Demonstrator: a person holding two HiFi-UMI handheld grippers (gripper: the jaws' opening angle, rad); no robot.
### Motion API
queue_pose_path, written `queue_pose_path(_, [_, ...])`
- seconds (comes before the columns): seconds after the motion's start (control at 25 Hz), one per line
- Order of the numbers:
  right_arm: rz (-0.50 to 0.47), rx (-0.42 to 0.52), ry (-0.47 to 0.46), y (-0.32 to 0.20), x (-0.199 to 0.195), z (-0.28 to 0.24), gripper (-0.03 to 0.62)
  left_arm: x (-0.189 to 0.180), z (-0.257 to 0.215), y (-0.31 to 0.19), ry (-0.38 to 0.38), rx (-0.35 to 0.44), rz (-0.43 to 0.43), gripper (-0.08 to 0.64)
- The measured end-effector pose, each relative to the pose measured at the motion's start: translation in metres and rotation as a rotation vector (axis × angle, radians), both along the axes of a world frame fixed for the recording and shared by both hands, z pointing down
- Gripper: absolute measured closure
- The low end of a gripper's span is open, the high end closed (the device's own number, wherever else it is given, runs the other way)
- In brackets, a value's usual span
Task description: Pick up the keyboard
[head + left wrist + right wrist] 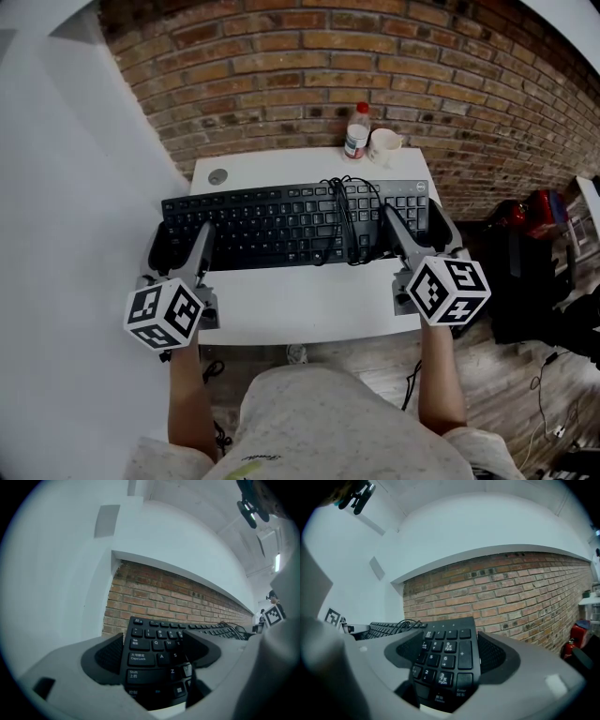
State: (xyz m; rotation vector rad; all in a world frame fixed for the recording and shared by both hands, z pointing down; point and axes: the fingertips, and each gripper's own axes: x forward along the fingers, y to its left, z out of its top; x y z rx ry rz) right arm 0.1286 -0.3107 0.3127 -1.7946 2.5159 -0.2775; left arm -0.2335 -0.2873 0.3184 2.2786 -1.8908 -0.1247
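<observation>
A black keyboard (291, 225) lies lengthwise across the white table (309, 305), with its cable (349, 211) coiled on top of the keys. My left gripper (183, 239) stands open around the keyboard's left end: one pad sits just outside the edge and the other finger is over the keys. In the left gripper view the keyboard (150, 648) runs between the jaws of that gripper (157, 654). My right gripper (417, 225) is open around the number-pad end in the same way. The right gripper view shows the keyboard (445, 658) between the two pads of that gripper (446, 657).
A plastic bottle (356, 131) and a white mug (384, 145) stand at the table's back edge, against the brick wall (309, 66). A round cable hole (217, 176) is at the back left. A white wall lies to the left, and red and black items (539, 216) sit on the floor to the right.
</observation>
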Motion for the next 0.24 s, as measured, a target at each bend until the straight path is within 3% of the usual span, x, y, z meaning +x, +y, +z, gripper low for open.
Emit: queue_pose_path(0.24, [0.004, -0.002, 0.002, -0.0013, -0.0037, 0.0032, 0.216, -0.0039, 0.0036, -0.0027, 0.002, -0.001, 0.004, 0.170])
